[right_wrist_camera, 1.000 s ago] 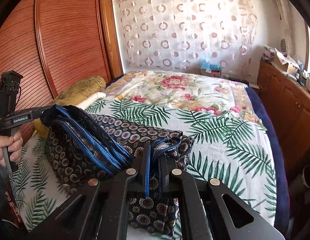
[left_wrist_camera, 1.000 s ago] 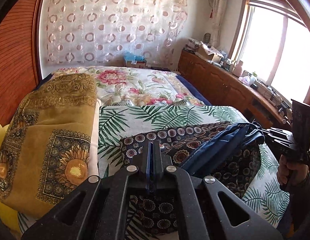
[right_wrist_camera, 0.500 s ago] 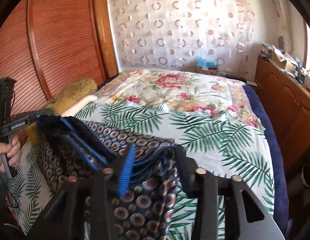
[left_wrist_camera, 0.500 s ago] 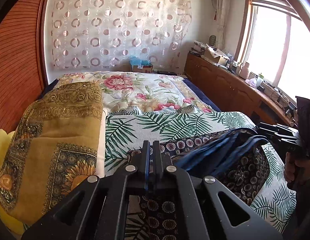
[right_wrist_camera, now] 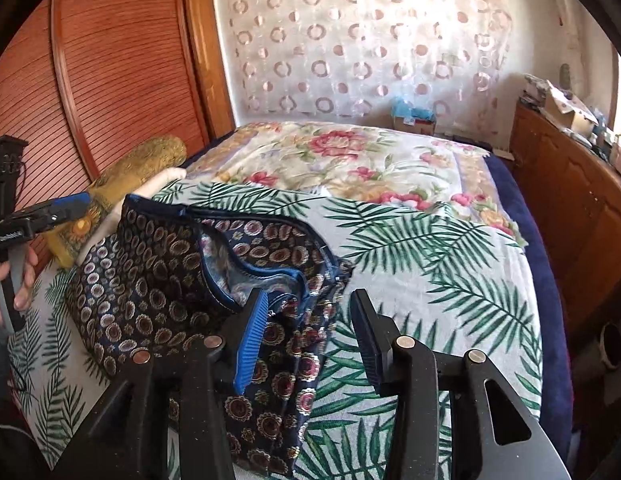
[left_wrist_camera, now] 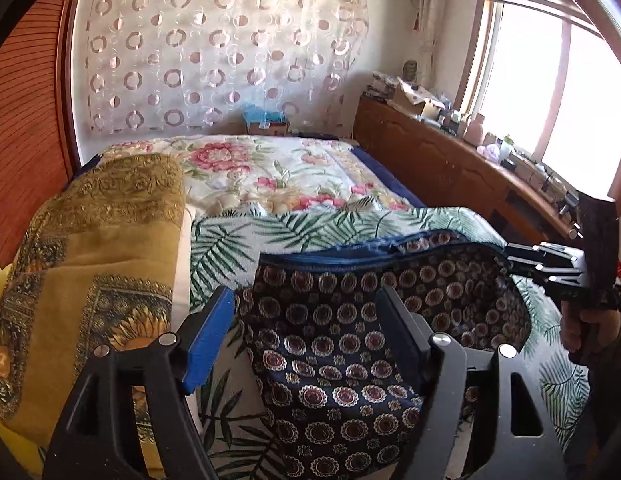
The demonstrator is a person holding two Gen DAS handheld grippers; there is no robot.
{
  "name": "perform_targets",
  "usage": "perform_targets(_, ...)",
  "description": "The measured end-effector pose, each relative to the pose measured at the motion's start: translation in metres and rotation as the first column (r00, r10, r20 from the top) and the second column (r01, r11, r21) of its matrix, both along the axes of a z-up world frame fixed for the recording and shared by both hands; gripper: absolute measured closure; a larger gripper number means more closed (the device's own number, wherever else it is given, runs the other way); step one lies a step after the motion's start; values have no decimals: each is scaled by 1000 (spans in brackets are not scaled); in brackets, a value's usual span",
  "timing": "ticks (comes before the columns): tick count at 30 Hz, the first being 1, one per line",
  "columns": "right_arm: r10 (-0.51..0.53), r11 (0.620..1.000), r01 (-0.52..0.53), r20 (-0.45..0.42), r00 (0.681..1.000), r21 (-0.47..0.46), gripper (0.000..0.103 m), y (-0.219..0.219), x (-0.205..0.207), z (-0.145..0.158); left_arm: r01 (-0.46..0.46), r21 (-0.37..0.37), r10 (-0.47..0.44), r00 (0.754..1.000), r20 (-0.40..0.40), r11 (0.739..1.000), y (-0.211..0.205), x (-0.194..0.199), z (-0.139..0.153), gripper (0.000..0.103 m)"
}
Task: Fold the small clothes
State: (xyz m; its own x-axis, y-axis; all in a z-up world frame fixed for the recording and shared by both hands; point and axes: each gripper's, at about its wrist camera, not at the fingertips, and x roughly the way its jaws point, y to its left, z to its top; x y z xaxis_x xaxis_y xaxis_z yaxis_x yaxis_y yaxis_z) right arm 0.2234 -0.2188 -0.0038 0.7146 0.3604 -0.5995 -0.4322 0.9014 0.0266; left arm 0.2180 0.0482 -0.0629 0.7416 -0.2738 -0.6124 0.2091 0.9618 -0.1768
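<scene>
A dark navy garment [left_wrist_camera: 450, 280] with round flower medallions and blue edging lies bunched on the palm-leaf sheet [left_wrist_camera: 238, 240]. My left gripper [left_wrist_camera: 302, 300] hovers over its left end, and its jaws are opening. The cloth lies between the pads without being pressed. In the right wrist view the garment [right_wrist_camera: 150, 280] spreads to the left. My right gripper [right_wrist_camera: 308, 298] stands open at its right edge, with the blue pad over the cloth and the sheet [right_wrist_camera: 430, 260] under the other. Each gripper shows in the other's view: the right gripper [left_wrist_camera: 514, 258], the left gripper [right_wrist_camera: 76, 202].
A mustard sunflower-print blanket [left_wrist_camera: 90, 260] is piled at the left of the bed. A floral quilt [left_wrist_camera: 270, 168] covers the far half. A cluttered wooden cabinet [left_wrist_camera: 450, 168] runs along the right under the window. A slatted wooden door [right_wrist_camera: 90, 80] stands at the left.
Both grippers were shut on the garment's blue edge and held it up. The right one opened first, then the left, and the garment has dropped onto the sheet.
</scene>
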Motion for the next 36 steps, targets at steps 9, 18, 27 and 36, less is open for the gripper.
perform_targets(9, -33, 999, 33, 35, 999, 0, 58, -20, -12, 10, 1, 34, 2, 996, -84, 999, -4, 12, -27, 29)
perform_targets(18, 38, 999, -38, -31, 999, -14, 58, -18, -13, 2, -20, 53, 26, 992, -122, 998, -4, 17, -41, 29)
perform_targets(27, 136, 991, -136, -49, 989, 6, 83, 8, 15, 7, 24, 47, -17, 990, -141, 999, -6, 35, -39, 31)
perform_targets(36, 10, 1000, -10, 29, 1000, -3, 101, 0, 33, 13, 25, 61, -15, 986, -167, 998, -2, 52, -41, 86)
